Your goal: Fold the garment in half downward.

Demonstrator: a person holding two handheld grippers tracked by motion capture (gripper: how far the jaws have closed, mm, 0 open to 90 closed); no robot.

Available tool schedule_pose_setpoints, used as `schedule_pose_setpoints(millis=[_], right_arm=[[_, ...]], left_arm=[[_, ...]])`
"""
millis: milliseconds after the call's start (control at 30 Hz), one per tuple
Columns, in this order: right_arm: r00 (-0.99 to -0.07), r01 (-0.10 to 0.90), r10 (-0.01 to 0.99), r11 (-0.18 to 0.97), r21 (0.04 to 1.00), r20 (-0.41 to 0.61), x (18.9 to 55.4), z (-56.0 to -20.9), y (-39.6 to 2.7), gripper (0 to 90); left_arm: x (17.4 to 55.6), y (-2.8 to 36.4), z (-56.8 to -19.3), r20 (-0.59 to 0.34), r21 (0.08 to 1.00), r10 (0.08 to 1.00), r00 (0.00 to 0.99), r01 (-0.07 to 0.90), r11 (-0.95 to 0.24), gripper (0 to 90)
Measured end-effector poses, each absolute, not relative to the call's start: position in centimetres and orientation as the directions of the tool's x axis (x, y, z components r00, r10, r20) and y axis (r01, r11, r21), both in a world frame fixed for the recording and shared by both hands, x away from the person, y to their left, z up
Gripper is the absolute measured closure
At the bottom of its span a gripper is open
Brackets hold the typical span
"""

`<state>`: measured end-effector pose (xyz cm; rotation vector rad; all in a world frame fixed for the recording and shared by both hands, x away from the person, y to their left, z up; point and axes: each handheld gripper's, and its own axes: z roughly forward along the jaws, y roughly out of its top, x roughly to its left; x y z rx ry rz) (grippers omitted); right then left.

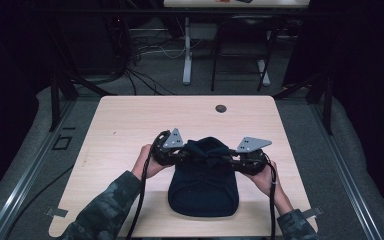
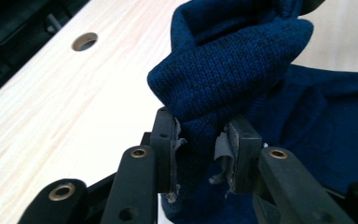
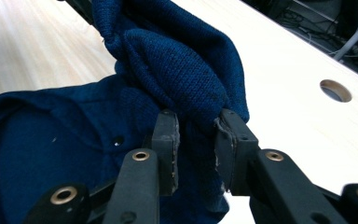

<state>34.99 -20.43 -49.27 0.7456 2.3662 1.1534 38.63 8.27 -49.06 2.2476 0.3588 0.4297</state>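
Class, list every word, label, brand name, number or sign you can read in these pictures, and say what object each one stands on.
None: no readable text in any view.
Dark blue knit garment: no tag or print visible.
Wooden table: bare, with a round hole, no markings.
Left tool and right tool: both clamped on the knit; no lettering on them or their grey plates.
Items on the far desk: too small to read.

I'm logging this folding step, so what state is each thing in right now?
Left gripper: shut on the knit garment's bunched edge.
Right gripper: shut on the knit garment's bunched edge.
Knit garment: dark blue, far edge lifted and bunched, near part flat on the table.
Table: bears the garment.
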Motion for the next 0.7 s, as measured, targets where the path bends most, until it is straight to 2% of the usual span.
schedule_pose_setpoints(millis=[400, 567, 700], right_arm=[[-0.799, 0.312, 0.594, 0.547, 0.776, -0.097, 33.0, -50.6, -20.5, 69.0], [-0.794, 0.298, 0.596, 0.552, 0.778, -0.118, 31.9, -51.4, -20.3, 74.3], [-0.798, 0.294, 0.588, 0.572, 0.765, -0.133, 31.3, -51.8, -20.1, 74.3]], left_arm=[[36.7, 8.7, -50.6, 0.171, 0.766, 0.356, 0.918, 0.103, -0.634, 70.7], [36.0, 9.1, -51.5, 0.139, 0.778, 0.347, 0.927, 0.115, -0.618, 71.3], [35.5, 9.1, -52.0, 0.129, 0.776, 0.339, 0.932, 0.118, -0.62, 71.3]])
